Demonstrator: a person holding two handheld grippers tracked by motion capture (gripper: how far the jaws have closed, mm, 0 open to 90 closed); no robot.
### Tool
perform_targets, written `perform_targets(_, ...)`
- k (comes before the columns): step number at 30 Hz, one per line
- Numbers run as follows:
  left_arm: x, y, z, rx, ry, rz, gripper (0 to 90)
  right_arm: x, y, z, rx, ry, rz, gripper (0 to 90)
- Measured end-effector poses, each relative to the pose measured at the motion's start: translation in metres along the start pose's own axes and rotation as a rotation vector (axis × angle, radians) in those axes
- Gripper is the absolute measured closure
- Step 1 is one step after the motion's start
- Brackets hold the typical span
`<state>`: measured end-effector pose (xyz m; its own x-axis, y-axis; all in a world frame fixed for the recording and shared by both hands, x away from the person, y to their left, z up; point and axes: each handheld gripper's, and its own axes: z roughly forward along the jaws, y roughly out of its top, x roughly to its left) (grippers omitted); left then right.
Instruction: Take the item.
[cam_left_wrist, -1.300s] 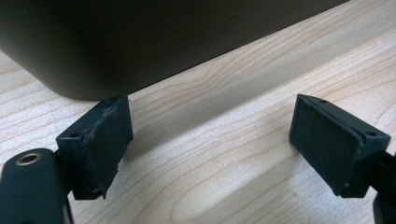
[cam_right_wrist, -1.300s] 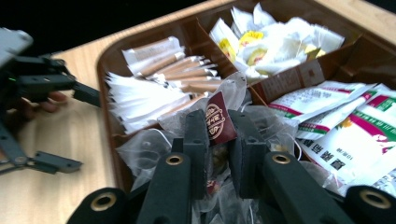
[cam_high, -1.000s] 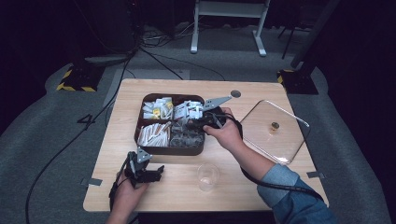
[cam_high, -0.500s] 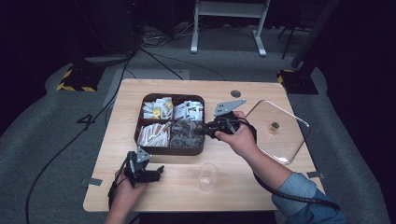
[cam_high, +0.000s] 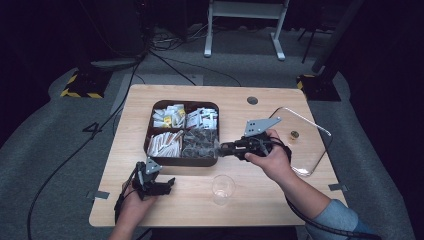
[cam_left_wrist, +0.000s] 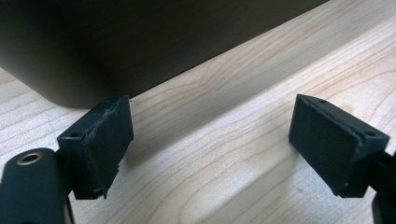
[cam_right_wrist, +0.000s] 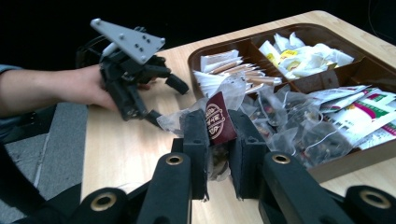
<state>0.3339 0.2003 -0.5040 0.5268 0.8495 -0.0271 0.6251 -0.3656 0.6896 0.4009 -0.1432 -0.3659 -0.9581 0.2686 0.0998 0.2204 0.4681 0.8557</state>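
Observation:
A brown four-compartment tray (cam_high: 180, 161) of tea bags and sachets stands mid-table. My right gripper (cam_high: 219, 149) hovers at the tray's near right corner and points left. In the right gripper view its jaws (cam_right_wrist: 218, 135) are shut on a clear tea sachet with a dark red label (cam_right_wrist: 219, 122), lifted over the tray's wall (cam_right_wrist: 355, 161). My left gripper (cam_high: 170, 184) rests near the table's front left, open, with bare wood between its pads (cam_left_wrist: 107, 140). The tray's dark wall (cam_left_wrist: 140, 42) lies just ahead of it.
A clear glass cup (cam_high: 222, 187) stands in front of the tray, below the right hand. A glass lid (cam_high: 310, 150) with a small knob (cam_high: 294, 135) lies at the table's right. A cable hole (cam_high: 252, 100) sits behind the tray.
My right gripper has drawn back to the right from over the tray's middle to its right corner, slightly higher, with the sachet in its jaws. The left gripper has stayed put.

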Motion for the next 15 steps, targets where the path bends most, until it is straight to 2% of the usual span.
perform_targets(9, -0.001, 0.003, 0.003, 0.001, 0.009, -0.009, 13.0, 0.016, -0.014, -0.013, -0.011, 0.016, 0.004, 79.1)
perform_targets(15, -0.001, 0.005, 0.005, 0.004, 0.008, -0.008, 12.1, 0.026, -0.026, -0.017, -0.049, 0.021, 0.002, 79.1)
